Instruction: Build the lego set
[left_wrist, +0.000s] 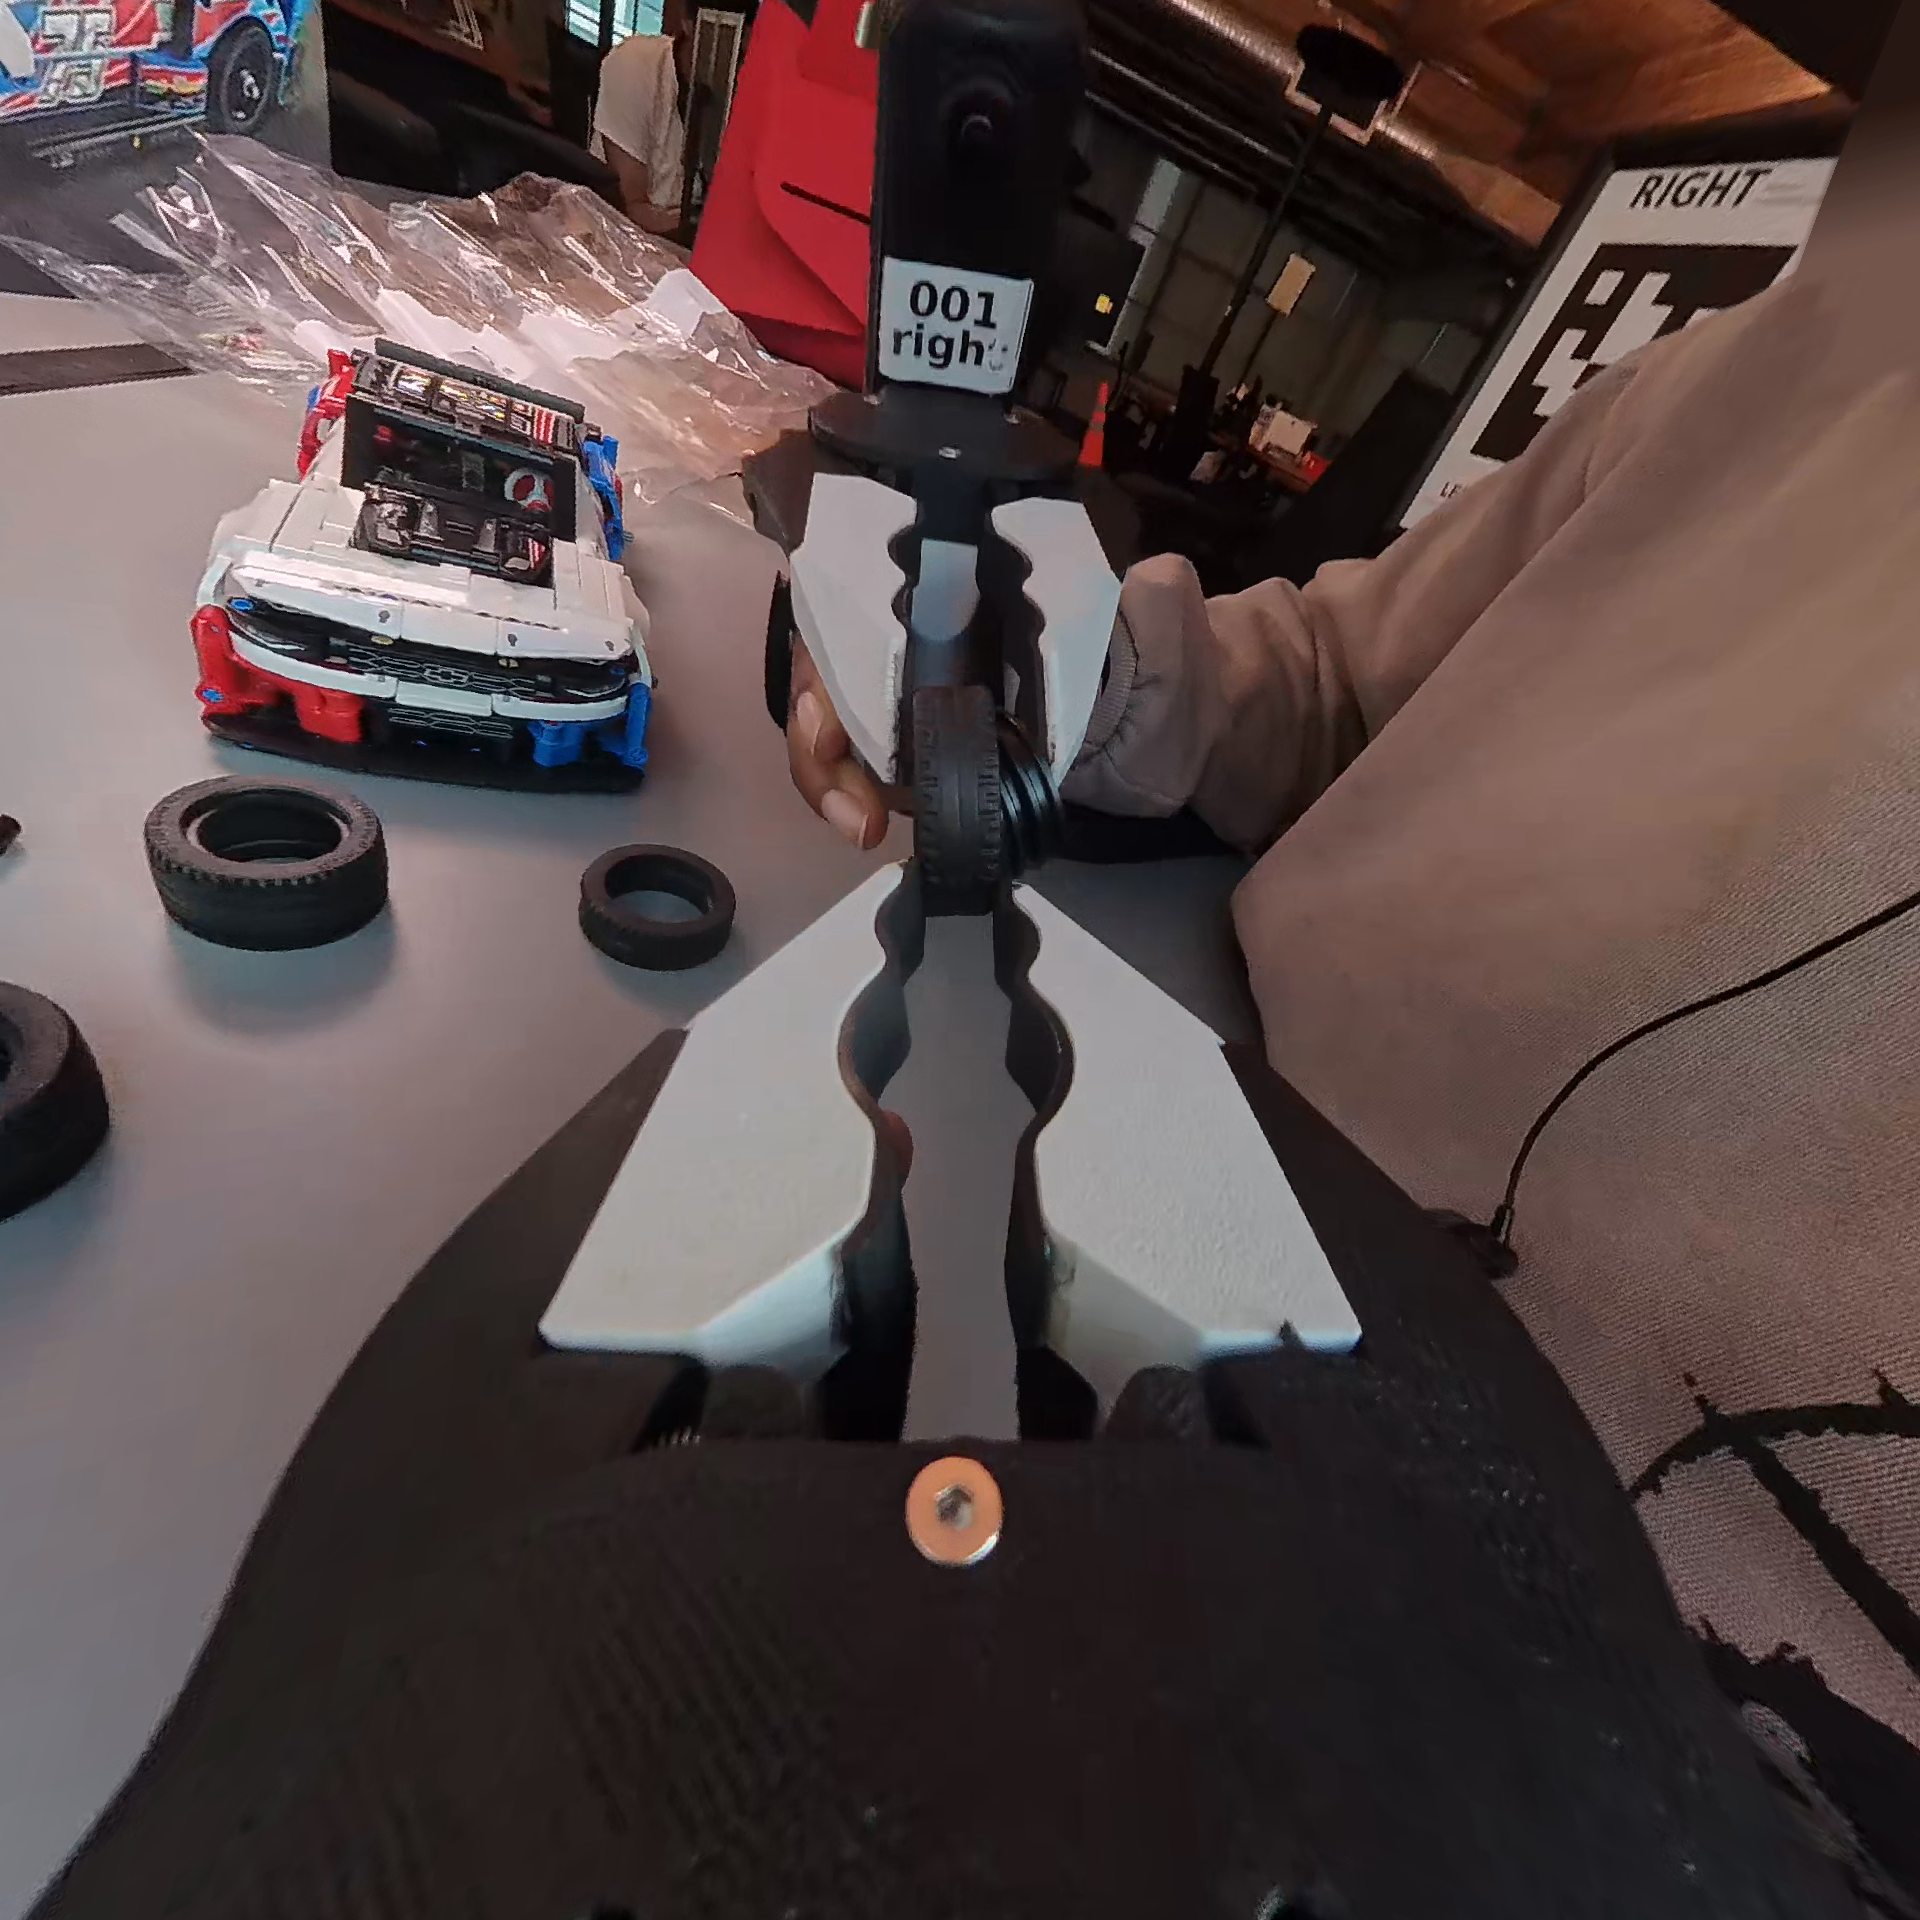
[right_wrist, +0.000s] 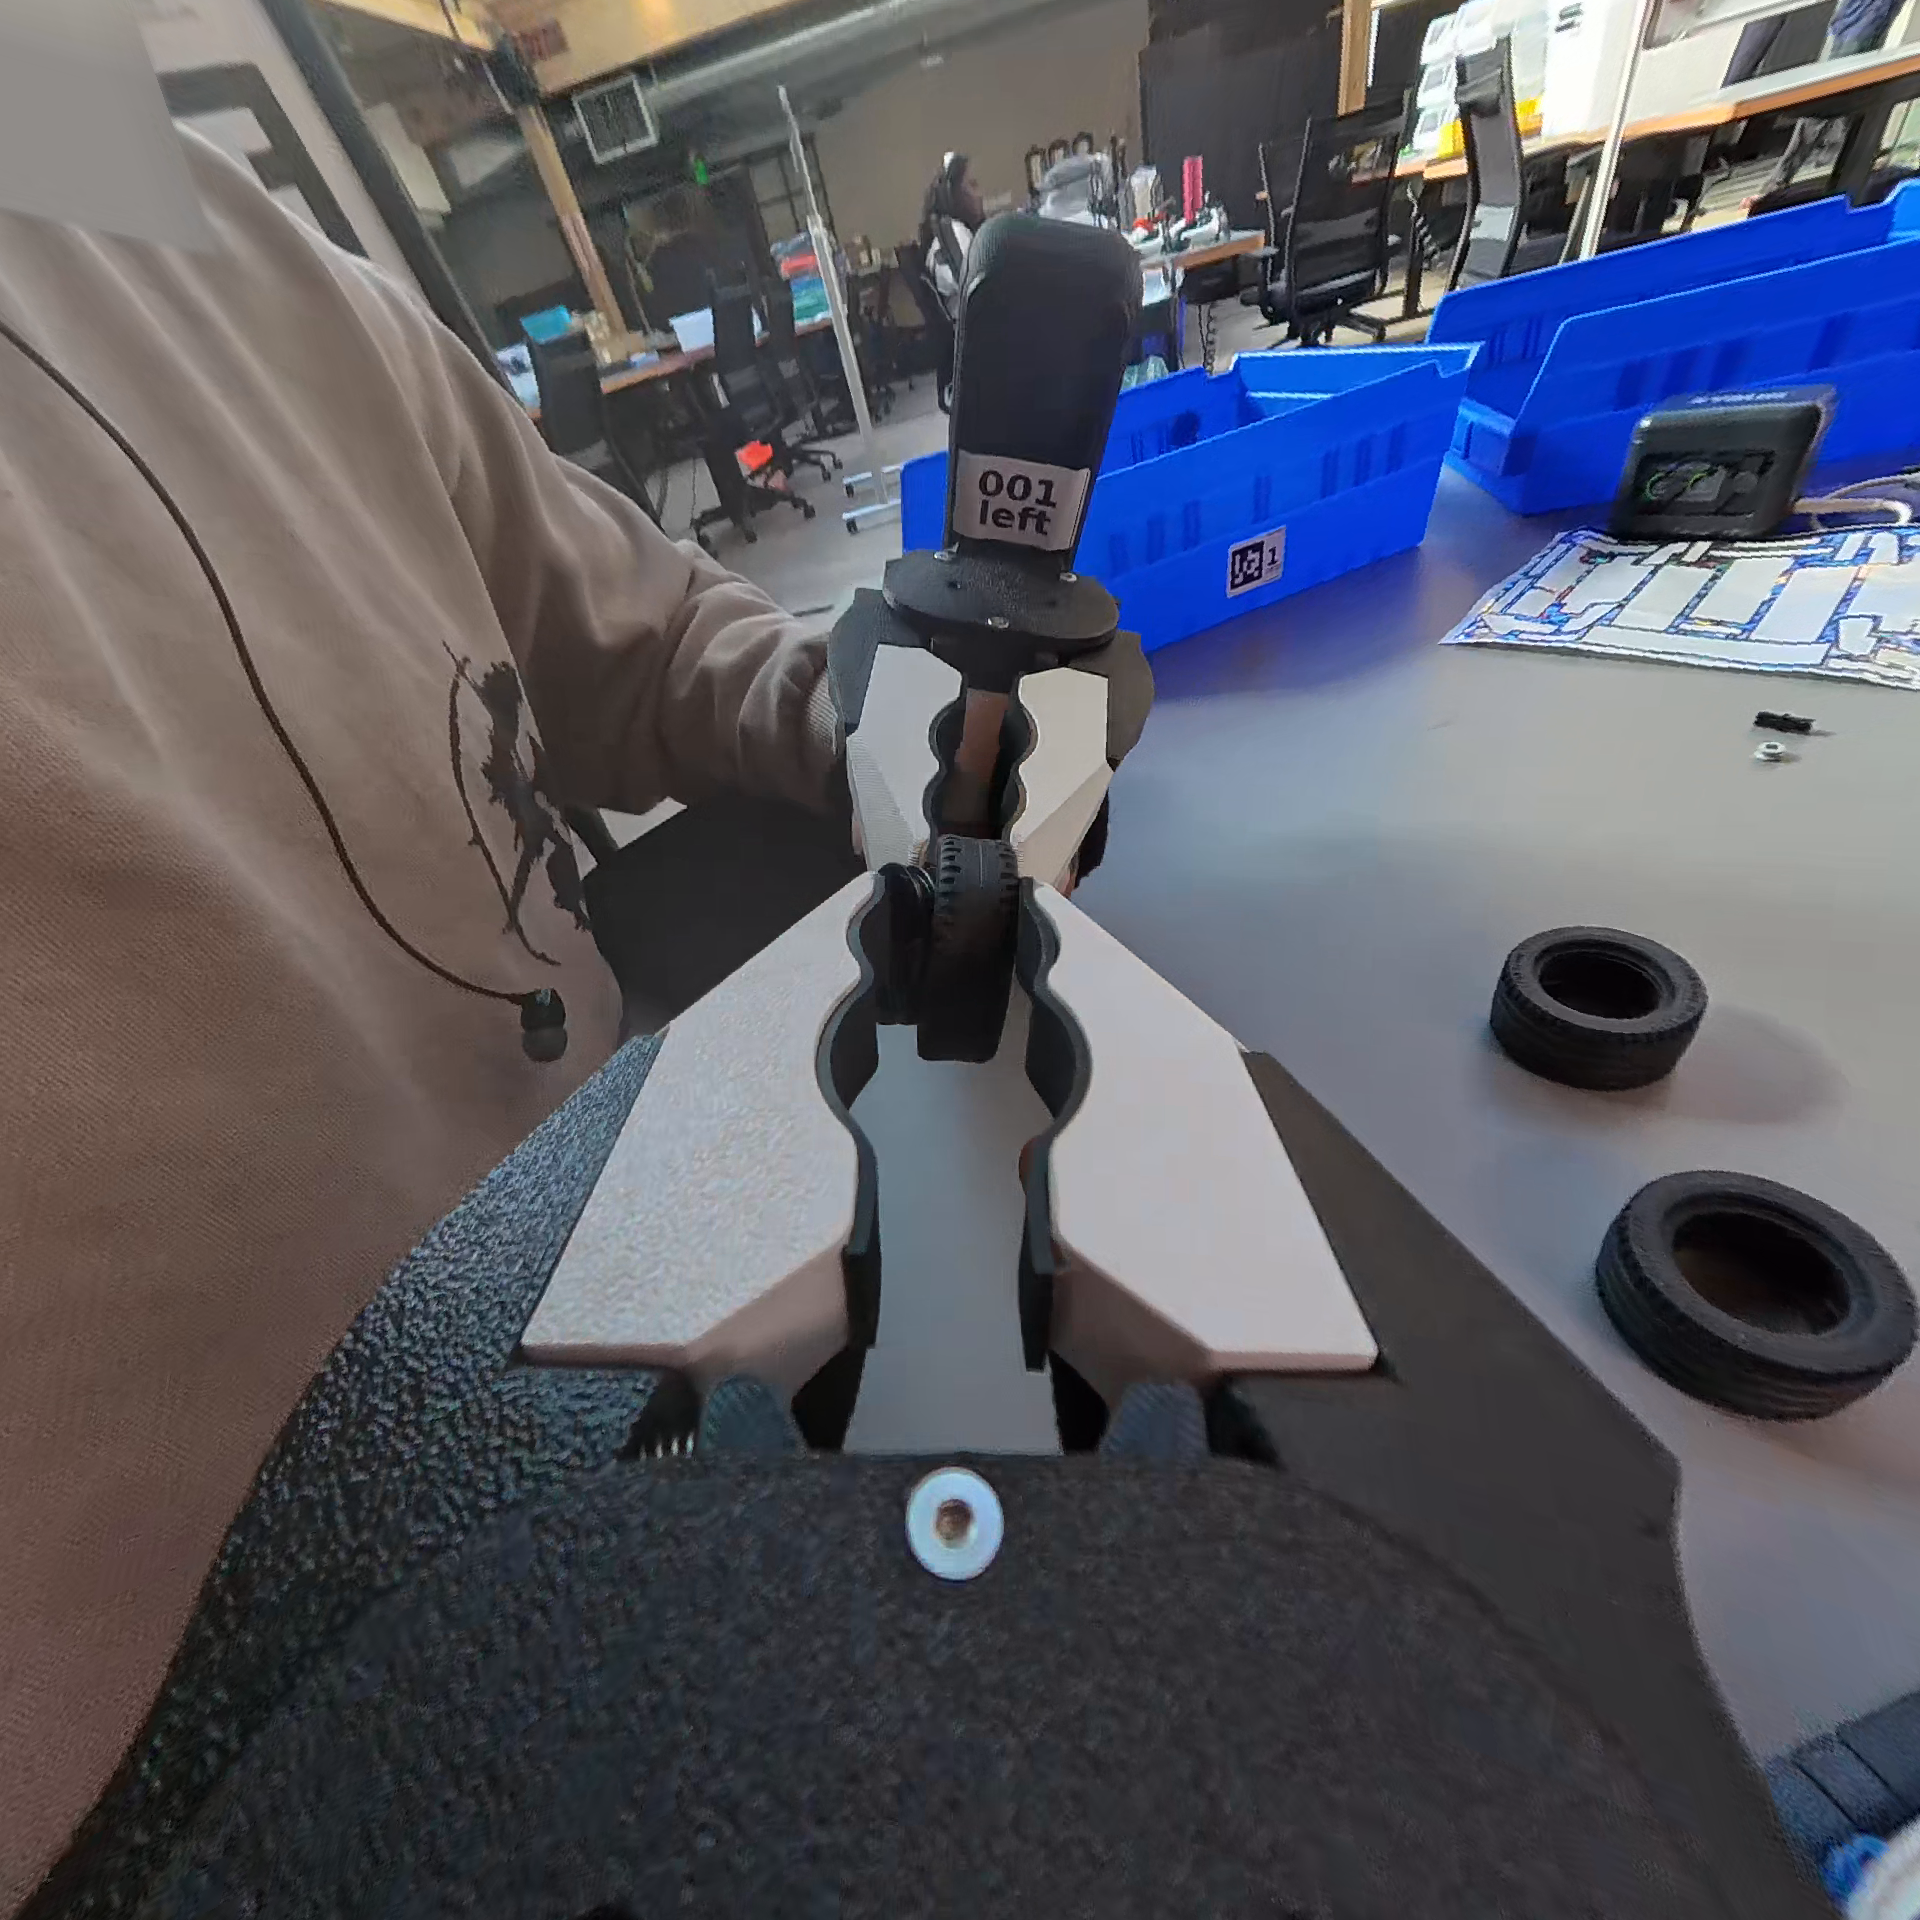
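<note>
Slippage is the main risk: the small black tyre and the black wheel rim touching it are held in mid-air between the two gripper tips, above the grey bench, and if the push comes off-axis the rim could cock sideways instead of seating, or the round tyre could squirt out of the narrow pinch and roll away. Left gripper is nearly closed, pinching the tyre edge-on at its very tips. Right gripper faces it head-on, tip to tip, its fingers narrowed around the rim and tyre; which part it truly clamps I cannot tell. Both are held level, just before the person's torso. The lego car sits wheel-less on the bench, with loose tyres near it.
</note>
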